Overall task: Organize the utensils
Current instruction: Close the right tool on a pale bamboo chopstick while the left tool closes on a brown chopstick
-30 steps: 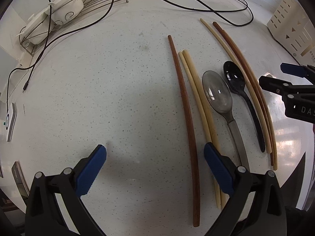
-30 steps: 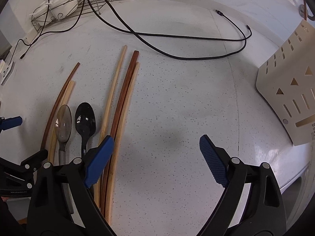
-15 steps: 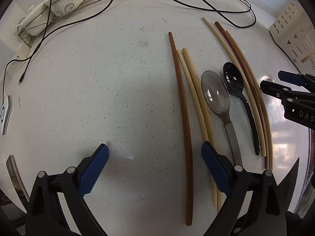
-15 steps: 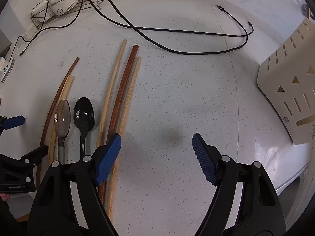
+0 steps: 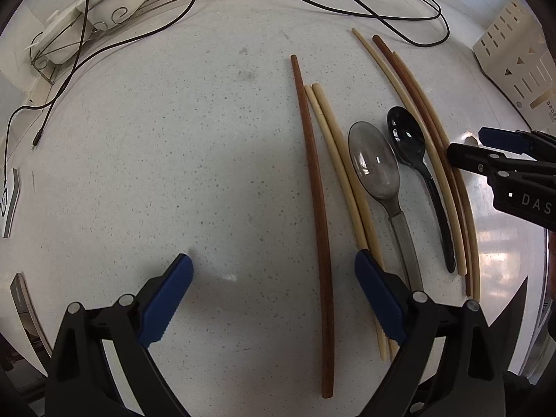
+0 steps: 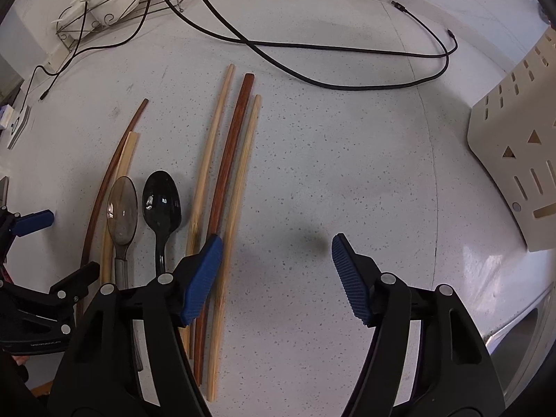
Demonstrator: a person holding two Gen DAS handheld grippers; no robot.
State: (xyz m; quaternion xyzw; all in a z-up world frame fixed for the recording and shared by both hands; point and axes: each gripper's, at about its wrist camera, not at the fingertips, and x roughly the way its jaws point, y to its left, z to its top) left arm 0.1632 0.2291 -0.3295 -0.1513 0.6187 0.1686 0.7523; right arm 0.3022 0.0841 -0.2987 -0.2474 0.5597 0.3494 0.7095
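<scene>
Utensils lie side by side on a speckled white counter (image 5: 156, 173). From left to right they are a dark brown chopstick (image 5: 314, 187), two pale chopsticks (image 5: 342, 173), a grey see-through spoon (image 5: 373, 163), a black spoon (image 5: 406, 137) and three more chopsticks (image 5: 434, 139). My left gripper (image 5: 272, 267) stands open over the counter. The dark brown chopstick runs between its fingers near the right one. My right gripper (image 6: 276, 246) is open with its jaws closing. Its left finger (image 6: 203, 274) lies over the three chopsticks (image 6: 227, 160), and the bamboo one runs just inside that pad.
A wire rack with white bowls (image 5: 87, 10) stands at the back left. Black cables (image 6: 347, 48) trail across the back of the counter. A cream slotted holder (image 6: 521, 156) stands at the right, and a metal sink edge (image 6: 521, 330) shows at the lower right.
The right gripper's jaws have come closer together, and its left finger now sits over the three chopsticks. The left gripper has stayed put and open.
</scene>
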